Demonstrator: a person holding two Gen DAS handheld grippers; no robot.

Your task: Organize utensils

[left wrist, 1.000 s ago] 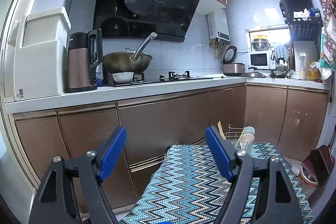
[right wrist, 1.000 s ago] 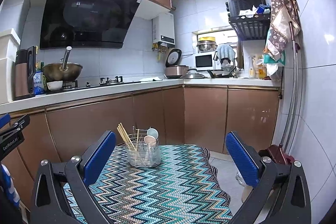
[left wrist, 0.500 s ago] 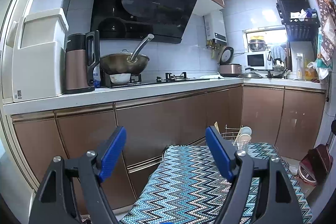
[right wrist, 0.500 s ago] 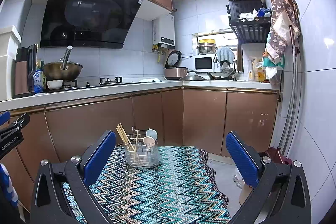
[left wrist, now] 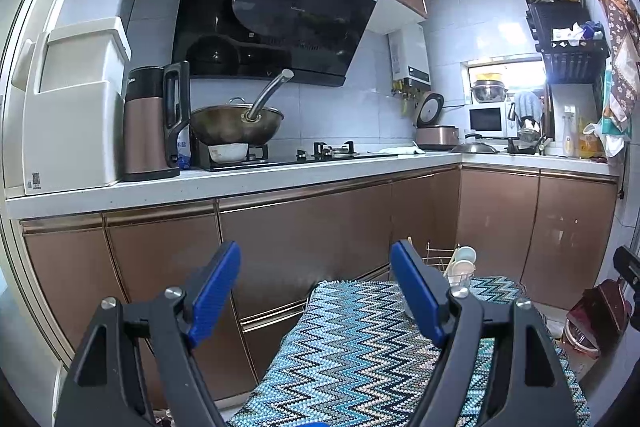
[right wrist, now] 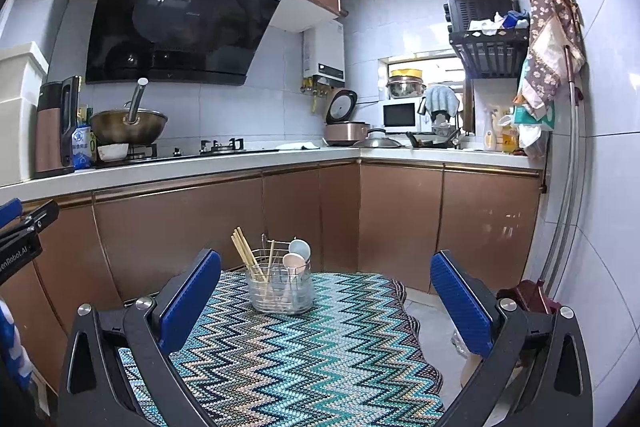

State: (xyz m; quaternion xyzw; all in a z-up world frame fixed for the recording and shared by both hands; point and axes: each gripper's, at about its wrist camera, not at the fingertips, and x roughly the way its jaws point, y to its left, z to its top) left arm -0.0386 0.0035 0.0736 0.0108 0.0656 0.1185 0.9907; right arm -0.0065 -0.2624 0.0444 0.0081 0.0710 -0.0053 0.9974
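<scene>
Plainly, the wire utensil holder point(right wrist: 280, 287) stands near the far edge of the zigzag cloth point(right wrist: 304, 355), holding chopsticks point(right wrist: 246, 253) and two spoons point(right wrist: 296, 257). From the left wrist view the holder point(left wrist: 452, 267) is half hidden behind a blue finger. The right gripper point(right wrist: 326, 293) and left gripper point(left wrist: 316, 287) both hang spread apart and empty above the cloth. The cloth's near part is cut off.

From the right wrist view, white lettering on the black body of the left gripper point(right wrist: 18, 247), out at nine o'clock, reads "enRobot.AI", its first letter cut off by the edge. The blue-and-white carton point(right wrist: 81, 147) beside the kettle carries print that is possibly a "0", too small to be sure. Nothing else is legible.
</scene>
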